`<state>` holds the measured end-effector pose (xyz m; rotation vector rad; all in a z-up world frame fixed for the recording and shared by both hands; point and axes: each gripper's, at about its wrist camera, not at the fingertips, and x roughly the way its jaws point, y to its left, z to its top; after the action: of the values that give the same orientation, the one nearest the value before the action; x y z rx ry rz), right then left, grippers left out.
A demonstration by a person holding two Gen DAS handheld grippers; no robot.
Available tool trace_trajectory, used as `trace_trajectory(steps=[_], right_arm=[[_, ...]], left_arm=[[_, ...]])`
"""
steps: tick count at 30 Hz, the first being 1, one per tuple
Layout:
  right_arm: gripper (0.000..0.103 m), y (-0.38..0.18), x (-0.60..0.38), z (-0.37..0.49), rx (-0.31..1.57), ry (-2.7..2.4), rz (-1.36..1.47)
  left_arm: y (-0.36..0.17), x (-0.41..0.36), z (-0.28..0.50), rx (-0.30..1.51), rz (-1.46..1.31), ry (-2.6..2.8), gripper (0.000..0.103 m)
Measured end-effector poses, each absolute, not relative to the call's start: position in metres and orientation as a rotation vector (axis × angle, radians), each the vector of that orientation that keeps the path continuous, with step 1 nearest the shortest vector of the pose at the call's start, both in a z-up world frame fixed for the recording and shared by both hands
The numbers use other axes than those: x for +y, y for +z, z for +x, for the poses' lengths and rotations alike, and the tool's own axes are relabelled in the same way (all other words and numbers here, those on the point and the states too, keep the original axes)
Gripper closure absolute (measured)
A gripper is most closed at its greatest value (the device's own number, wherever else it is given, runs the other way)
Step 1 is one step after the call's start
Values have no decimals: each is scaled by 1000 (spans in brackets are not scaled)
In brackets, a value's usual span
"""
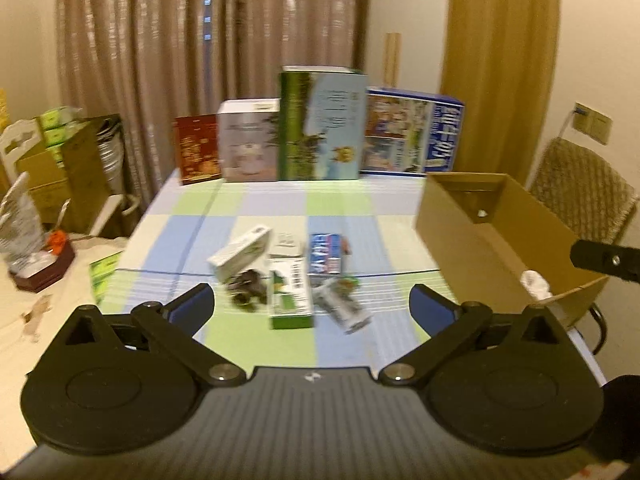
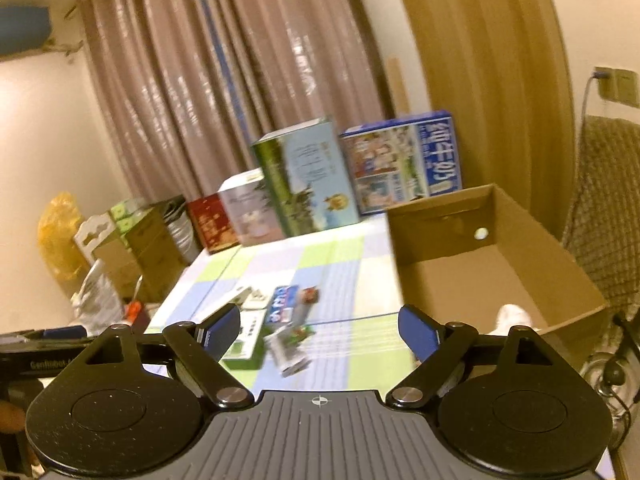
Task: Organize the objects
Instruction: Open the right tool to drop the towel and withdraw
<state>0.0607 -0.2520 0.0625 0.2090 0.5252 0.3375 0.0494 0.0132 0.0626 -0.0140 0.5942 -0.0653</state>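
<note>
- Left wrist view: the left gripper point(image 1: 312, 300) hung over the table point(image 1: 360, 208), jaws spread wide and empty. The green-and-white carton point(image 1: 290, 294) lay straight ahead between them, long axis running away from the camera; the cardboard box point(image 1: 460, 236) sat to the right.
- Right wrist view: the right gripper point(image 2: 320, 328), jaws apart and empty, faced the clutter ahead-left, the cardboard box point(image 2: 520, 264) nearer on its right with a white item point(image 2: 514, 316) inside.

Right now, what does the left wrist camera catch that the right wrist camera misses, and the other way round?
Only the left view shows the dark clump among the small boxes. Only the right view shows the yellow bag and the blue shape high on the wall. Both show the cardboard box, the checked tablecloth, the standing boxes and open hand-held grippers.
</note>
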Motion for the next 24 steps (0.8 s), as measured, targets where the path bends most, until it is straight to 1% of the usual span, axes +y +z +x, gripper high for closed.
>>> trace_trajectory(steps=[10, 24], right_arm=[[17, 56, -227, 58, 546, 373, 173], [17, 46, -209, 59, 577, 402, 136]], left_arm=[[62, 45, 36, 601, -46, -8, 1], [53, 53, 38, 617, -72, -4, 1]])
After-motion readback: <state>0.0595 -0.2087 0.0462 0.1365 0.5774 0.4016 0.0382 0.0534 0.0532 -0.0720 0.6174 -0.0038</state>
